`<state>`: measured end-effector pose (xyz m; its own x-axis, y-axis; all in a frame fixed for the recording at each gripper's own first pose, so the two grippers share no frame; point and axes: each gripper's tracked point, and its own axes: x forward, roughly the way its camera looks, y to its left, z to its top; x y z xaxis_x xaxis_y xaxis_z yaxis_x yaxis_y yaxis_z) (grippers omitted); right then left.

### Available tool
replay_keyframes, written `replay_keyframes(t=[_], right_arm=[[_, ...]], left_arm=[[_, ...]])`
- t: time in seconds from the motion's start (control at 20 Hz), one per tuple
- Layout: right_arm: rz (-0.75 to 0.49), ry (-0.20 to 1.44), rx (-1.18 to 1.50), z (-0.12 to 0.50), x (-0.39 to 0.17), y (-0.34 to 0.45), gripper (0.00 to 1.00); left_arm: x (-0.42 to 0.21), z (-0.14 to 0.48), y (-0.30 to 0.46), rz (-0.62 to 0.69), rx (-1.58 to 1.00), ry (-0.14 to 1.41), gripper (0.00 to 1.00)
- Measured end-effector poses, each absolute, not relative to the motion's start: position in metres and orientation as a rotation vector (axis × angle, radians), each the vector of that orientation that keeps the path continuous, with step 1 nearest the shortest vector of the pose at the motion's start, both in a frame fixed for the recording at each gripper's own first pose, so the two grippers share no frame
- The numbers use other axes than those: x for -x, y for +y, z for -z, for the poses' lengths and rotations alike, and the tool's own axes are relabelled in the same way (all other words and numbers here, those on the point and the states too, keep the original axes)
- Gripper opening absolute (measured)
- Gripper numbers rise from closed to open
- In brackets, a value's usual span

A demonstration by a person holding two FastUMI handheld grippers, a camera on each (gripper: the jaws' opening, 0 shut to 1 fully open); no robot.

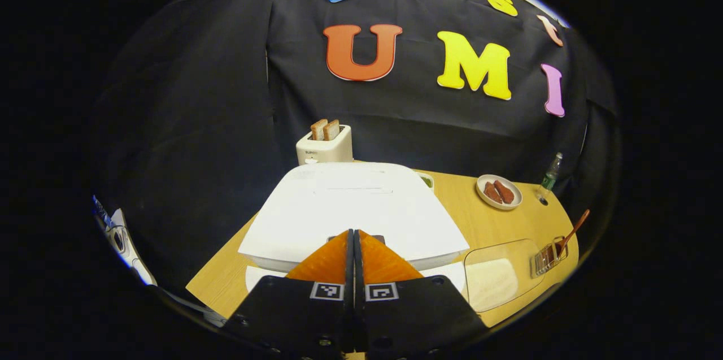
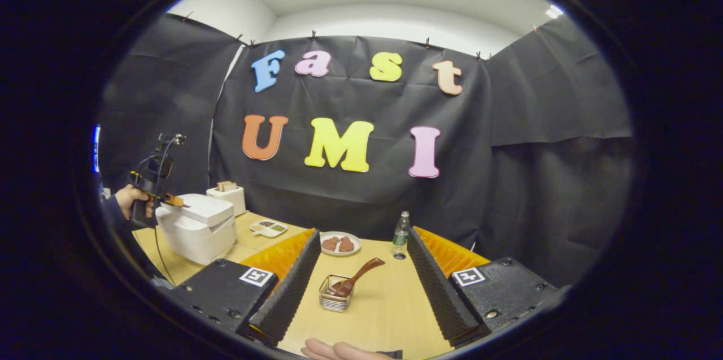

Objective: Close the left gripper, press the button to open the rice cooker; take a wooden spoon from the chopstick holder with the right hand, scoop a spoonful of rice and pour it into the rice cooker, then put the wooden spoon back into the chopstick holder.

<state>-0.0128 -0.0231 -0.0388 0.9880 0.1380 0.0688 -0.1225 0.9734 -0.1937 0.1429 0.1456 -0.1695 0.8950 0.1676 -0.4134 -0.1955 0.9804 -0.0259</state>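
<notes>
The white rice cooker (image 1: 350,210) sits with its lid down right in front of my left gripper (image 1: 355,234). That gripper is shut, its tips resting at the dark button on the lid's front edge. In the right gripper view the cooker (image 2: 197,227) stands at the far left with the left gripper (image 2: 172,200) above its front. My right gripper (image 2: 361,261) is open, and the wire chopstick holder (image 2: 334,293) with the wooden spoon (image 2: 356,276) lies between its fingers, a little farther off. A clear container of rice (image 1: 497,278) stands right of the cooker.
A toaster (image 1: 325,145) with bread stands behind the cooker. A plate of sausages (image 2: 339,243) and a water bottle (image 2: 400,234) sit at the table's back. A divided dish (image 2: 269,228) lies near the toaster. A hand (image 2: 333,350) shows at the bottom edge.
</notes>
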Motion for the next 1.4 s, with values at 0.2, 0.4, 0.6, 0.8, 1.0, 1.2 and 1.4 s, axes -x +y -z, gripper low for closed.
replay_keyframes(t=[0.2,0.4,0.6,0.8,1.0,1.2,1.4], right_arm=[[-0.131,-0.095,0.189,0.039,0.017,-0.024,1.00],[-0.140,-0.071,0.164,0.048,0.015,-0.026,0.99],[-0.131,-0.057,0.163,0.055,0.009,-0.030,0.99],[-0.119,-0.020,0.153,0.070,-0.004,-0.035,1.00],[-0.125,0.045,0.100,0.096,-0.024,-0.035,1.00],[-0.162,0.105,0.056,0.126,-0.050,-0.028,1.00],[-0.138,0.143,0.017,0.158,-0.089,-0.034,1.00]], left_arm=[[-0.142,0.144,0.131,-0.115,0.155,0.383,0.31],[-0.133,0.128,0.127,-0.110,0.185,0.316,0.92],[-0.107,0.116,0.117,-0.125,0.162,0.273,0.95],[-0.074,0.106,0.101,-0.127,0.099,0.210,0.94],[-0.039,0.089,0.081,-0.111,0.019,0.145,0.94],[-0.006,0.085,0.067,-0.109,0.009,0.104,0.94],[0.021,0.083,0.053,-0.090,0.003,0.051,0.94]])
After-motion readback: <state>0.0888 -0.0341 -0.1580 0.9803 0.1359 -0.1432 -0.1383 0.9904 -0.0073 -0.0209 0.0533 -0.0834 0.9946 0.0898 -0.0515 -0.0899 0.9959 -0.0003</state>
